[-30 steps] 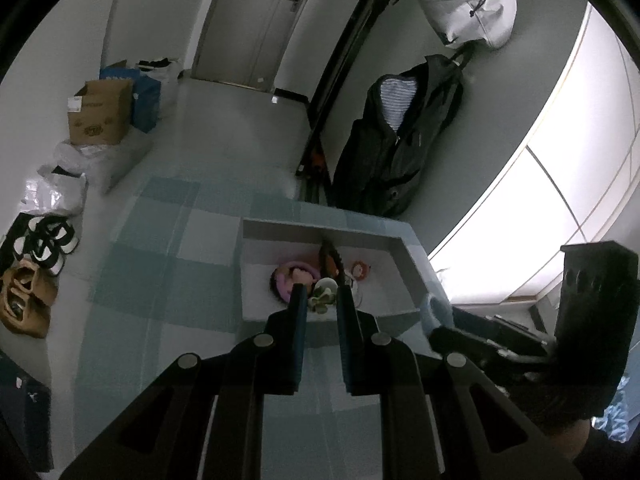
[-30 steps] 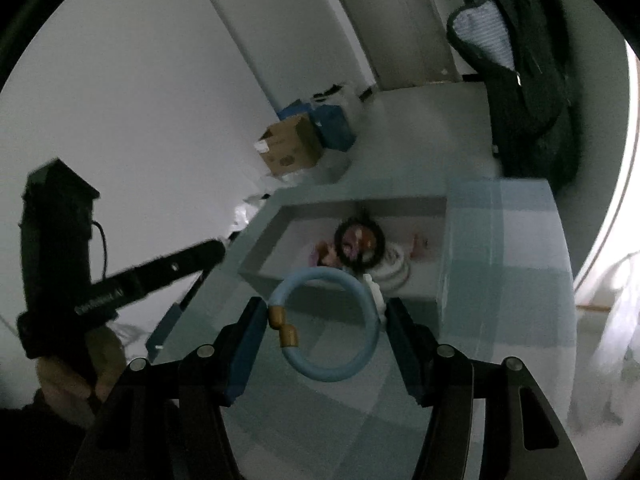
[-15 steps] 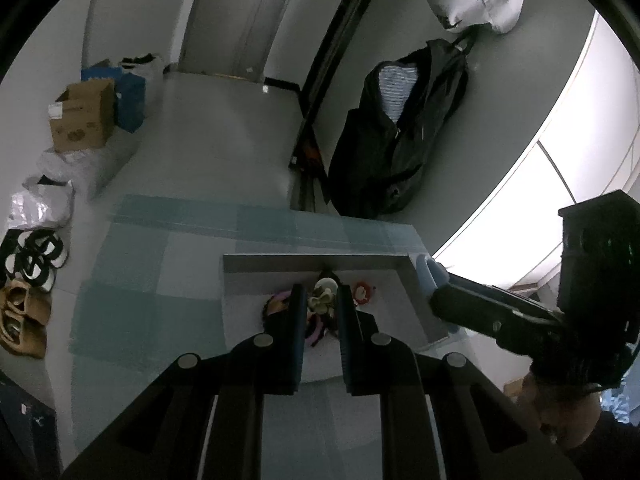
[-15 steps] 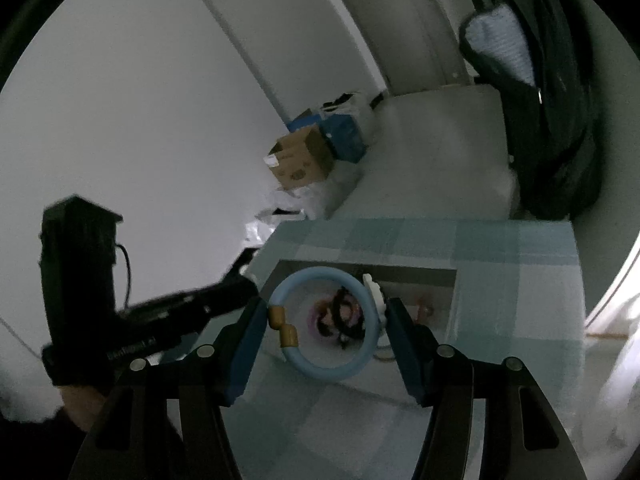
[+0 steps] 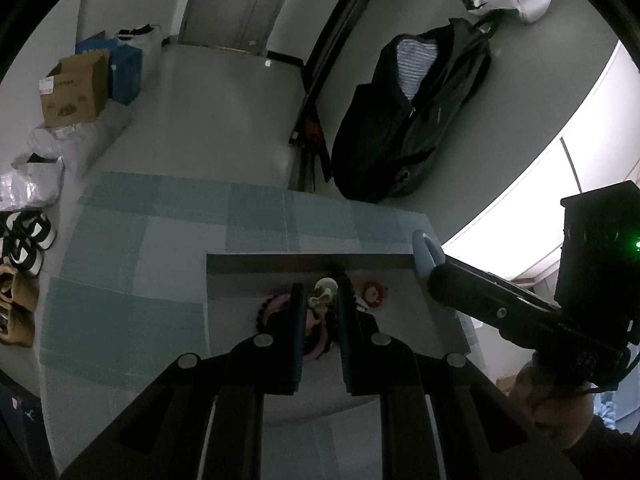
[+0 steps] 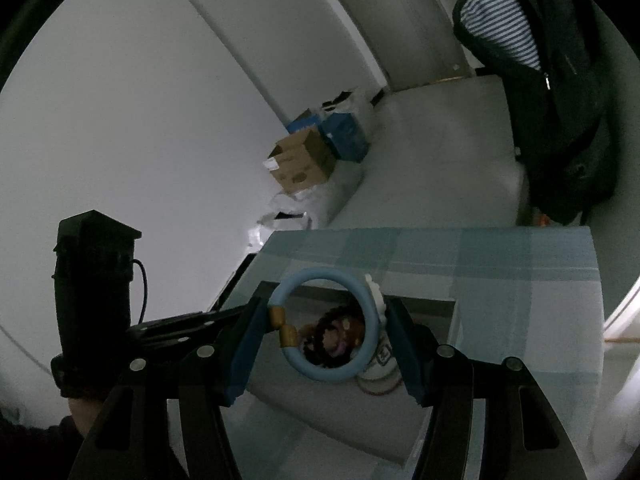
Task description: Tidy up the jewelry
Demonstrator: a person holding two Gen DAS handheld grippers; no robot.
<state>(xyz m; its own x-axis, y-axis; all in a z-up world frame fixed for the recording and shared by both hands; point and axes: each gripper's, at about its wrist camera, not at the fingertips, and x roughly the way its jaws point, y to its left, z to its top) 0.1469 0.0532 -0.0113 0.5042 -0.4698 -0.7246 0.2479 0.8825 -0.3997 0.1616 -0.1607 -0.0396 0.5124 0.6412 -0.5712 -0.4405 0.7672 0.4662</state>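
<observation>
My left jaws (image 5: pixel 318 306) are nearly shut, pinching a small pale flower trinket (image 5: pixel 322 294); my right jaws (image 6: pixel 326 330) stand half open, clamped across a blue bangle (image 6: pixel 326 330). Both pieces hang over the grey tray (image 5: pixel 432 312) of jewelry on the checked worktop (image 5: pixel 132 280). I judge this the drop-off step: lower, then release.

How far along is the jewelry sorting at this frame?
Done: several pieces already lie in the grey tray. In hand: right gripper holds a blue bangle over it; left gripper pinches a small pale ornament. Left: releasing both into the tray.
</observation>
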